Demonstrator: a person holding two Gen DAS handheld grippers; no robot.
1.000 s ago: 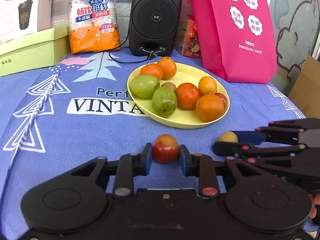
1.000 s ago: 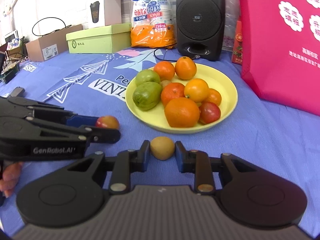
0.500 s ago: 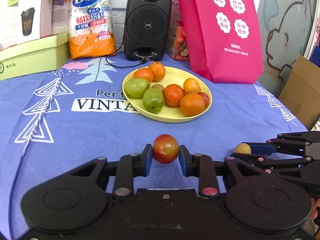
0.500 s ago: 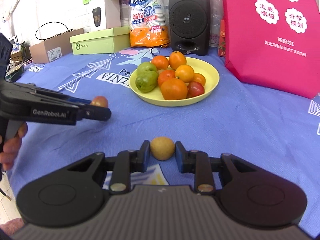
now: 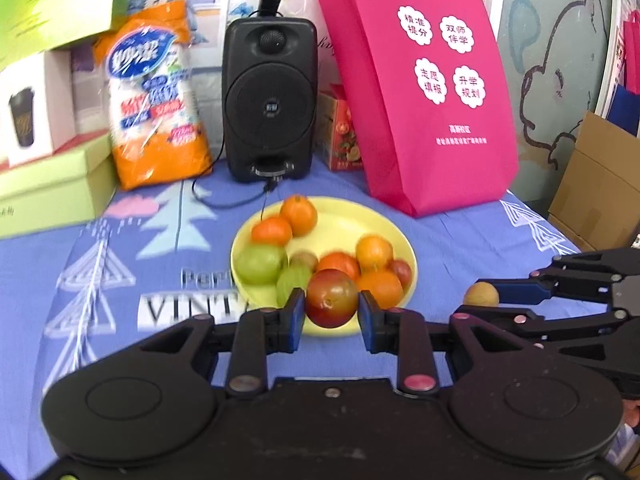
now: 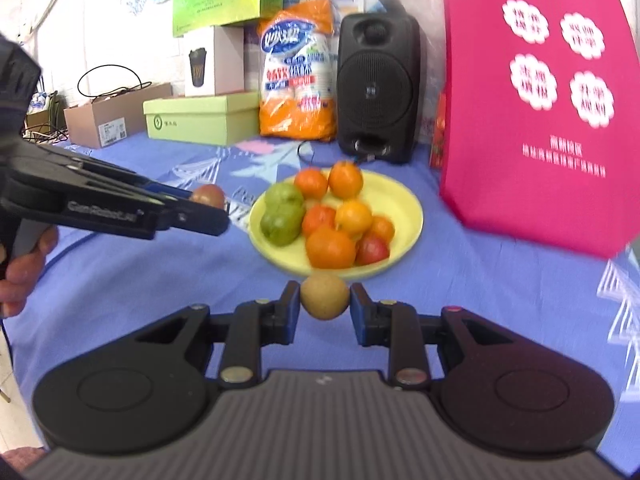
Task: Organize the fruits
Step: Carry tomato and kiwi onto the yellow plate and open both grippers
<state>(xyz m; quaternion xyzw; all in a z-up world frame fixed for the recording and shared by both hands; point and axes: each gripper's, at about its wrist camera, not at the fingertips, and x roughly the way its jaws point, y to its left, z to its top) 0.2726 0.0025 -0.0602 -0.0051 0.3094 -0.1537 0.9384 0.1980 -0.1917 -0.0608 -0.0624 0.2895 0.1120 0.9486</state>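
Note:
My left gripper [image 5: 331, 304] is shut on a red-green apple [image 5: 332, 298] and holds it in the air in front of the yellow plate [image 5: 348, 212]. My right gripper [image 6: 325, 298] is shut on a small tan fruit [image 6: 324, 295], held above the cloth just before the plate [image 6: 396, 200]. The plate carries oranges, green fruits and a red apple [image 6: 372, 250]. The left gripper with its apple [image 6: 208, 195] shows at the left of the right wrist view. The right gripper's tan fruit [image 5: 481, 294] shows at the right of the left wrist view.
Behind the plate stand a black speaker [image 5: 270, 100], a pink bag [image 5: 420, 88], an orange pack of paper cups [image 5: 154, 100] and a green box [image 5: 52, 188]. The speaker's cable [image 5: 232, 200] lies on the blue cloth [image 5: 120, 272]. A cardboard box [image 5: 596, 188] sits at the right.
Both grippers have lifted their fruits off the cloth and risen; the view now tilts up and the plate sits just beyond the held fruits.

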